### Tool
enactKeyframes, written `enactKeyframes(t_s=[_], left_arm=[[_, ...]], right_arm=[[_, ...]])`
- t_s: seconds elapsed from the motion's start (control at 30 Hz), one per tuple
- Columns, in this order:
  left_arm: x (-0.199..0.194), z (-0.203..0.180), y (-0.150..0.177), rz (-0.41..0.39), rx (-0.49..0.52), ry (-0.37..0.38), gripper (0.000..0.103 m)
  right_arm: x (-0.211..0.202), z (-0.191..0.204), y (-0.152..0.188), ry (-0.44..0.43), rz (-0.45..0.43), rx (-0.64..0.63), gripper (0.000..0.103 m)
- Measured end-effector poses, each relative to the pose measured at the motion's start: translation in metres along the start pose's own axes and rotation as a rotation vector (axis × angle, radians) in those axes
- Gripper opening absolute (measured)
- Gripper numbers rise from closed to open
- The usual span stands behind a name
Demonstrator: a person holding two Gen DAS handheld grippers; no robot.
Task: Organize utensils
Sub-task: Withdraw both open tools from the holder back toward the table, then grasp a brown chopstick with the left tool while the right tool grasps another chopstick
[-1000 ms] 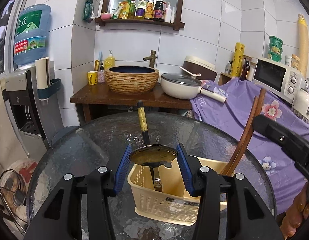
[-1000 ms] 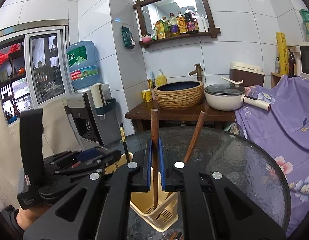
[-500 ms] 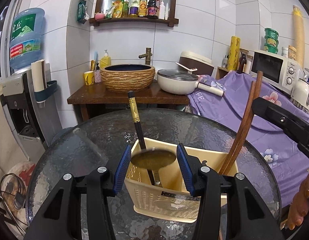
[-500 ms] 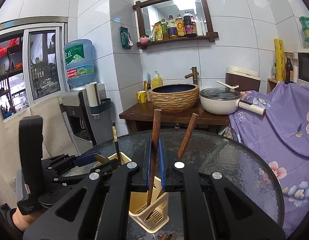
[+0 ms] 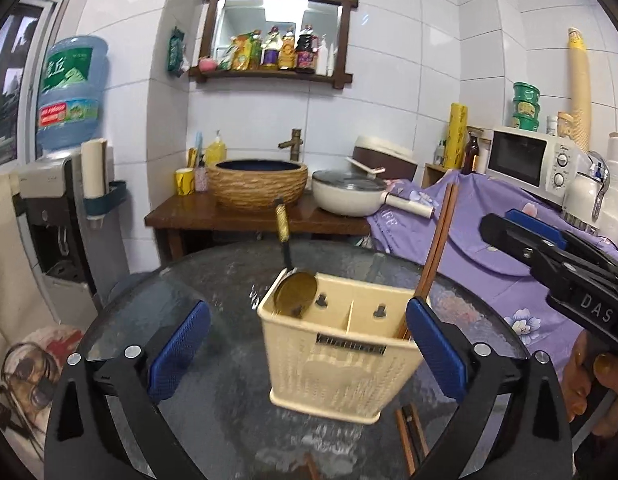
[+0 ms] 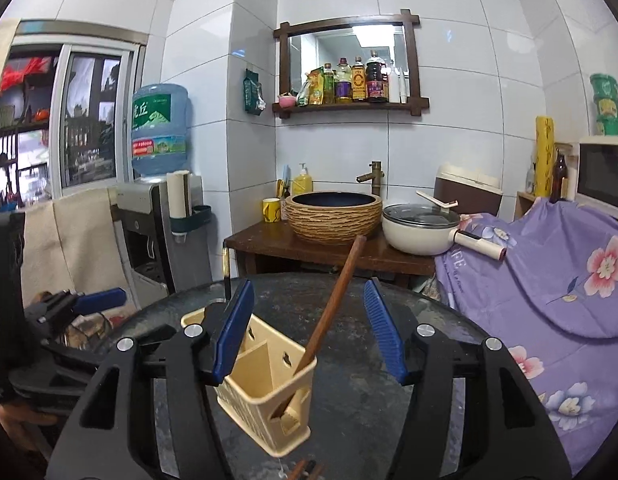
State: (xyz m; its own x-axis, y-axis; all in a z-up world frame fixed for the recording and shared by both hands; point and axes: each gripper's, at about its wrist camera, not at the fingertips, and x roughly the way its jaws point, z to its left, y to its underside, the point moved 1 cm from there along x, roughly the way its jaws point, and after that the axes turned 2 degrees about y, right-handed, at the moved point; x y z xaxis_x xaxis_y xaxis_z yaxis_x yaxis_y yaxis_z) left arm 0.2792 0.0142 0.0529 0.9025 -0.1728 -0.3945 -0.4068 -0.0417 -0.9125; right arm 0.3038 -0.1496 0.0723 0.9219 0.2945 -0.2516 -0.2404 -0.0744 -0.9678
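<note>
A cream two-compartment utensil basket [image 5: 341,354] stands on the round glass table [image 5: 213,280]. A gold ladle [image 5: 295,294] with a black and gold handle leans in its left compartment. Brown wooden chopsticks [image 5: 437,248] lean in its right compartment. My left gripper [image 5: 309,344] is open, its blue pads wide on either side of the basket, holding nothing. In the right wrist view the basket [image 6: 265,384] holds the chopsticks [image 6: 333,304], and my right gripper [image 6: 309,328] is open and empty above it. More brown chopsticks [image 5: 407,436] lie on the glass in front of the basket.
A wooden stand [image 5: 249,216] behind the table carries a woven basin [image 5: 257,184] and a white pot [image 5: 349,196]. A purple floral cloth [image 6: 549,280] covers the counter on the right, with a microwave [image 5: 525,160]. A water dispenser [image 5: 61,184] stands left.
Both grippers opened and drew back. The left let go of the ladle, now leaning in the basket. The right let go of the chopstick, now leaning in the right compartment.
</note>
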Motion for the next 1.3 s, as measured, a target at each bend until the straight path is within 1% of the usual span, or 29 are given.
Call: enactKeyframes(t_s=[0.07, 0.1, 0.13, 0.17, 0.23, 0.27, 0.33, 0.4, 0.47, 0.5, 0.57, 0.6, 0.7, 0.73, 0.77, 0.8, 0.87, 0.93, 0.97, 1.07, 1.17, 1.3], left_arm=[[-0.006, 0.007, 0.012, 0.039, -0.025, -0.01, 0.096], [-0.008, 0.01, 0.018, 0.058, -0.028, -0.015, 0.096], [-0.009, 0.013, 0.026, 0.083, -0.029, -0.029, 0.096], [-0.01, 0.015, 0.035, 0.105, -0.025, -0.044, 0.096], [-0.01, 0.019, 0.055, 0.157, -0.018, -0.071, 0.096], [-0.01, 0.021, 0.066, 0.186, -0.02, -0.082, 0.096], [-0.01, 0.024, 0.085, 0.231, -0.04, -0.094, 0.095], [-0.01, 0.029, 0.103, 0.271, -0.073, -0.099, 0.091], [-0.008, 0.033, 0.12, 0.316, -0.109, -0.1, 0.08], [-0.006, 0.035, 0.127, 0.334, -0.116, -0.104, 0.078], [-0.005, 0.036, 0.135, 0.358, -0.133, -0.099, 0.07], [-0.004, 0.037, 0.139, 0.369, -0.144, -0.09, 0.069], [-0.006, 0.037, 0.146, 0.381, -0.163, -0.077, 0.066], [-0.006, 0.037, 0.148, 0.384, -0.166, -0.076, 0.066], [-0.006, 0.037, 0.149, 0.385, -0.17, -0.075, 0.066], [-0.006, 0.036, 0.15, 0.386, -0.173, -0.074, 0.066], [-0.006, 0.035, 0.151, 0.389, -0.17, -0.071, 0.066], [-0.004, 0.031, 0.152, 0.395, -0.161, -0.068, 0.066], [-0.003, 0.03, 0.152, 0.397, -0.16, -0.067, 0.066], [0.0, 0.027, 0.154, 0.404, -0.156, -0.064, 0.066], [0.002, 0.025, 0.154, 0.408, -0.155, -0.063, 0.066], [0.006, 0.024, 0.151, 0.411, -0.144, -0.063, 0.066]], right_arm=[[-0.007, 0.001, 0.01, 0.014, 0.024, -0.01, 0.059], [-0.009, 0.001, 0.018, 0.016, 0.054, -0.013, 0.059], [-0.009, 0.0, 0.027, 0.012, 0.096, -0.011, 0.064], [-0.008, 0.0, 0.035, 0.01, 0.129, -0.01, 0.072], [-0.004, 0.001, 0.061, 0.021, 0.227, -0.009, 0.072], [-0.003, 0.001, 0.071, 0.027, 0.259, -0.005, 0.072], [0.003, 0.0, 0.099, 0.032, 0.364, 0.011, 0.072], [0.007, -0.002, 0.121, 0.026, 0.438, 0.04, 0.072], [0.009, -0.003, 0.139, 0.035, 0.487, 0.056, 0.072], [0.01, -0.003, 0.147, 0.041, 0.507, 0.055, 0.072], [0.012, -0.003, 0.161, 0.054, 0.546, 0.061, 0.067], [0.013, -0.004, 0.167, 0.05, 0.565, 0.069, 0.064], [0.016, -0.003, 0.177, 0.029, 0.601, 0.097, 0.06], [0.017, -0.003, 0.18, 0.024, 0.613, 0.098, 0.052], [0.018, -0.001, 0.181, 0.024, 0.621, 0.101, 0.049], [0.019, -0.001, 0.183, 0.018, 0.626, 0.107, 0.048], [0.021, 0.002, 0.186, 0.003, 0.636, 0.117, 0.043], [0.023, 0.004, 0.187, -0.003, 0.646, 0.119, 0.041], [0.024, 0.006, 0.187, -0.001, 0.651, 0.116, 0.037], [0.027, 0.004, 0.187, -0.005, 0.657, 0.132, 0.033], [0.026, -0.003, 0.186, -0.012, 0.663, 0.147, 0.032], [0.028, -0.01, 0.184, 0.006, 0.67, 0.147, 0.032]])
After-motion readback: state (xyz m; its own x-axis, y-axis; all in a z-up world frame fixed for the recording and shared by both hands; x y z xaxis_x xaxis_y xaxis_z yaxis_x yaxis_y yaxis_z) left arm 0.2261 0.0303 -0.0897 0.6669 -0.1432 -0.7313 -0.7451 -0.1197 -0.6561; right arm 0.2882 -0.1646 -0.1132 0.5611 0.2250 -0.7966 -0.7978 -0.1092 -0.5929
